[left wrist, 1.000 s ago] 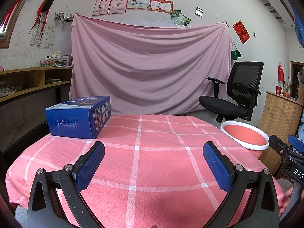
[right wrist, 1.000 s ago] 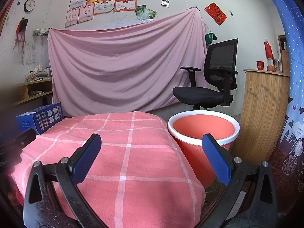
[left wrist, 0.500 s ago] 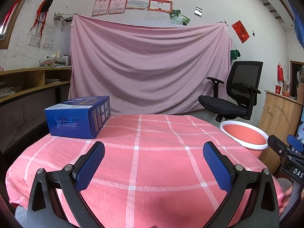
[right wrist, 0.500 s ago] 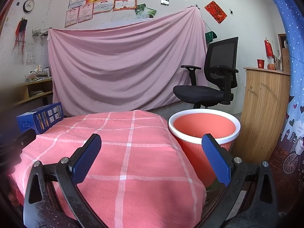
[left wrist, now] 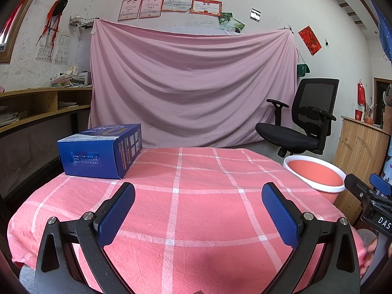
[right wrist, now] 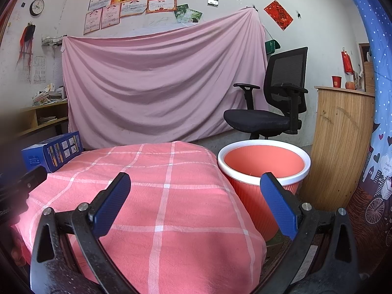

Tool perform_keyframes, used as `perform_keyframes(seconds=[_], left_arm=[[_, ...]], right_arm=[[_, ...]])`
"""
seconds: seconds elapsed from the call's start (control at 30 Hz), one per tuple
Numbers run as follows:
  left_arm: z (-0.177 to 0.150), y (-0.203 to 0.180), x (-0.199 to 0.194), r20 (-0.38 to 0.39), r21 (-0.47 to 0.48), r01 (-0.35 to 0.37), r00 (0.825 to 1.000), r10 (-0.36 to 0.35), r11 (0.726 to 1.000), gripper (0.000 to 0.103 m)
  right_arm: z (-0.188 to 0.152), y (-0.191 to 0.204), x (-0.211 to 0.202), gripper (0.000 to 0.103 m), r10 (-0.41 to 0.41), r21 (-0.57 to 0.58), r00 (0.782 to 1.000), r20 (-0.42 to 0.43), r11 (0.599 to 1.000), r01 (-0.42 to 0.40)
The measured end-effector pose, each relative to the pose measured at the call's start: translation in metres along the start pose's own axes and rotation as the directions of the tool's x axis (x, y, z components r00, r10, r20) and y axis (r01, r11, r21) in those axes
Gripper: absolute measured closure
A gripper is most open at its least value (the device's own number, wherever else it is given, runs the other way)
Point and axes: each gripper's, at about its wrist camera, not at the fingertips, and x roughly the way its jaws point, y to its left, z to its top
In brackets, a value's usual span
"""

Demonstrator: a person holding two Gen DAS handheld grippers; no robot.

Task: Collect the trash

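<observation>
Blue cardboard box [left wrist: 100, 150] at 10 o'clock, long axis running away; round ribbed bin [right wrist: 263, 169] at 2. Left gripper [left wrist: 198, 204] and right gripper [right wrist: 196, 196] both spread wide, holding nothing.

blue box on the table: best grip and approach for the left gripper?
Probably across the two long sides of the blue box, near its closest end, coming in level from the front with the left gripper. The box lies flat on the table with its short end face toward the camera. The open jaws look wide enough, though fisheye distortion makes that uncertain.
</observation>
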Motion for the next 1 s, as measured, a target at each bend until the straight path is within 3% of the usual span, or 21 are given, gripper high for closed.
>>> perform_keyframes(seconds=[0.77,1.0], left_arm=[[-0.0003,-0.0001,-0.0001,-0.001,0.003,-0.005,1.0,0.005,1.0,0.002],[0.0003,-0.0017,-0.0038,0.021,0.049,-0.016,1.0,0.015,0.999,0.002]], right_arm=[[0.0005,-0.001,0.0011,0.0,0.001,0.0,1.0,-0.004,1.0,-0.001],[-0.0003,-0.0008,0.002,0.0,-0.001,-0.002,1.0,-0.006,1.0,0.001]])
